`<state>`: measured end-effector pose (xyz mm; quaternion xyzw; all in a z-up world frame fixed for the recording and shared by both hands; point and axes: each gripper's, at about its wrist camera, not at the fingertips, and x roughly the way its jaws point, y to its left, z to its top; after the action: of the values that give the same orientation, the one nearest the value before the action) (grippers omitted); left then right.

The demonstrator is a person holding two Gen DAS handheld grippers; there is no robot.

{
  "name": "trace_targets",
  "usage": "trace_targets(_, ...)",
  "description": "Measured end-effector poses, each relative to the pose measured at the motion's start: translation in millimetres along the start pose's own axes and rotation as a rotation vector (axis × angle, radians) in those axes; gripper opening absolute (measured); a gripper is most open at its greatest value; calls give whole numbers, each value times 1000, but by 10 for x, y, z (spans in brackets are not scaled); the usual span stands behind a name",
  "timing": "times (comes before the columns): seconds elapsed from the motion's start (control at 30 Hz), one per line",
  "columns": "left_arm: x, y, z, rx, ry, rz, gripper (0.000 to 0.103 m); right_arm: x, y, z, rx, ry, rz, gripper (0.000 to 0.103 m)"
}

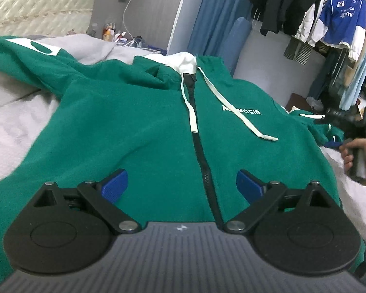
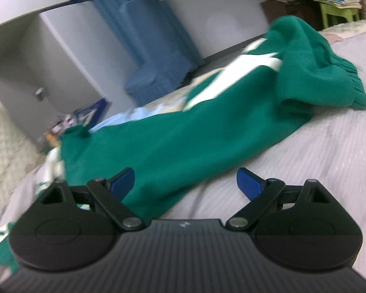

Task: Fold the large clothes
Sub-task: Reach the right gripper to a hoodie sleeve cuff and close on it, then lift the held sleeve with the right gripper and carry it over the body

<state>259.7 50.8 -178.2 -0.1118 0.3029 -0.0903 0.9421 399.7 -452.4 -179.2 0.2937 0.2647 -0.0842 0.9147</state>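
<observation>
A green zip hoodie (image 1: pixel 124 127) lies front up on the bed, with a white-lined hood (image 1: pixel 183 62), white drawstrings and white chest lettering. Its left sleeve (image 1: pixel 24 56) stretches toward the far left. My left gripper (image 1: pixel 181 185) is open and empty, hovering above the hoodie's lower front over the zipper (image 1: pixel 203 166). My right gripper (image 2: pixel 185 183) is open and empty above the hoodie's right sleeve (image 2: pixel 207 127), whose ribbed cuff (image 2: pixel 353 85) lies far right. The right gripper also shows in the left wrist view (image 1: pixel 353 131), held by a hand at the hoodie's right side.
The bed has a pale grey cover (image 1: pixel 9 112) (image 2: pixel 305 161). A clothes rack with hanging garments (image 1: pixel 339 17) stands to the right. A blue curtain (image 1: pixel 212 19) and a cluttered nightstand (image 1: pixel 114 34) are behind the bed. Grey cabinets (image 2: pixel 48 56) stand beyond the bed edge.
</observation>
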Motion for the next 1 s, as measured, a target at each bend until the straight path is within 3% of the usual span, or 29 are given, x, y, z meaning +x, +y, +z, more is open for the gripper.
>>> trace_targets(0.07, 125, 25, -17, -35, 26, -15, 98, 204, -158, 53, 38, -17, -19, 92)
trace_targets(0.17, 280, 43, -61, -71, 53, -30, 98, 421, -313, 169, 83, -73, 21, 92)
trace_targets(0.27, 372, 24, -59, -74, 46, -23, 100, 503, -477, 291, 170, -173, 13, 92)
trace_targets(0.37, 414, 2, -48, -82, 32, -16, 100, 504, -724, 428, 270, -274, 0, 92)
trace_targets(0.7, 438, 16, -30, -92, -7, 2, 100, 117, -1474, 1249, 294, -451, -97, 92)
trace_targets(0.83, 431, 57, -14, -117, -19, 9, 100, -65, -1655, 1354, 311, -441, -90, 92)
trace_targets(1.0, 425, 76, 7, -145, -26, 20, 100, -49, -1623, 1189, 262, -324, -97, 92)
